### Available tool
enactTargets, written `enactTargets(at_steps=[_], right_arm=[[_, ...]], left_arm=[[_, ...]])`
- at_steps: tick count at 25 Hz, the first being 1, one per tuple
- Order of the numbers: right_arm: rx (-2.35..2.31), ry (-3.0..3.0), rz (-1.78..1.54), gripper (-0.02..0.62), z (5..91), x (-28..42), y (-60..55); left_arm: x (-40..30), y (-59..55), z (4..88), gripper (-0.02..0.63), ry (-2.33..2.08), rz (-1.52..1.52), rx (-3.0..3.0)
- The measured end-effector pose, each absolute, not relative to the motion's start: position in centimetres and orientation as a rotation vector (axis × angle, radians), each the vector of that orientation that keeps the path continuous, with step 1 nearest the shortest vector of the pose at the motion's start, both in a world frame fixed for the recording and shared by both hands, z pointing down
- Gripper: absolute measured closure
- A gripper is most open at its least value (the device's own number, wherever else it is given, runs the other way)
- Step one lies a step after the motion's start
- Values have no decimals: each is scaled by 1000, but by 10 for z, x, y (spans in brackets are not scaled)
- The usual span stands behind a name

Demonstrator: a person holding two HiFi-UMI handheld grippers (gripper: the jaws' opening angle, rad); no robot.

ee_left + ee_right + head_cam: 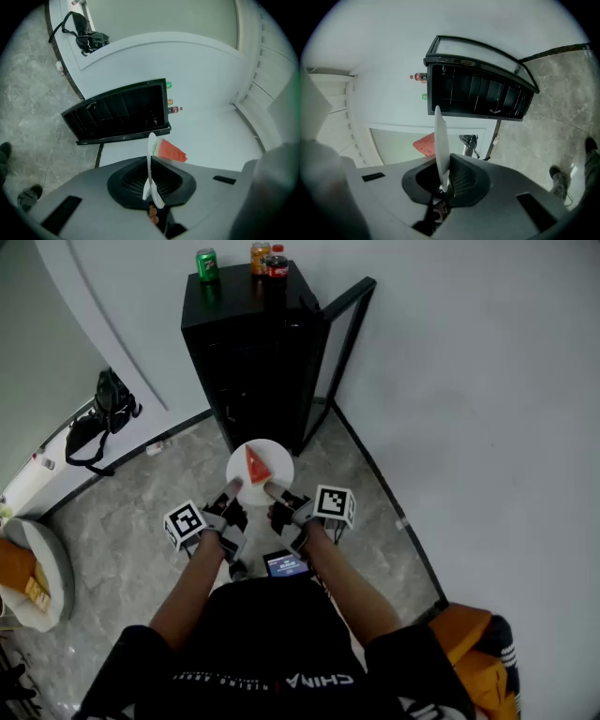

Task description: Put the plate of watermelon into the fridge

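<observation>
Two grippers on one plate (pixel 273 452), pinched at opposite sides of the near rim: left gripper (pixel 232 491) clamped on near-left edge, right gripper (pixel 275 491) clamped on near-right edge, jaws nearly together on the thin rim, seen edge-on in each gripper view. Probably gripped this way to keep the plate level and stop tipping, w/ a single wedge of watermelon (pixel 257 466) resting near plate centre, clear of both grips. Held in air above the floor (pixel 131 512), just in front of the black fridge (pixel 246 352); not yet inside. Open door (pixel 345 322) swung out at the fridge's right edge, so no need to free a gripper for it. Dark shelves visible inside from both gripper views; free shelf hard to pick out. Three drinks on fridge top, out of the way: green can (pixel 206 264) at left edge, orange can (pixel 260 256) and red-labelled bottle (pixel 277 264) toward the back-right corner. Judged stage: approach, insertion left to do. Next: push fwd level, mind rim vs. door frame.
</observation>
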State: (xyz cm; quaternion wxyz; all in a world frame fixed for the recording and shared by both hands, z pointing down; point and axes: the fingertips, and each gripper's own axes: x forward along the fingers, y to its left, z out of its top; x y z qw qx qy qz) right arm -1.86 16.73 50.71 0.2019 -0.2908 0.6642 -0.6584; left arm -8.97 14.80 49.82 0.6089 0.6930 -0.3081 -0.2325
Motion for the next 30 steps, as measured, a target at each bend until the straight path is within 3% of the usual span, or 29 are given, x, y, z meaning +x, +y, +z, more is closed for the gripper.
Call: enactTargets(at_steps=[30], right_arm=[[-790, 1826, -1862, 563, 514, 17, 163]], left_arm=[[-55, 143, 503, 579, -739, -509, 1616]])
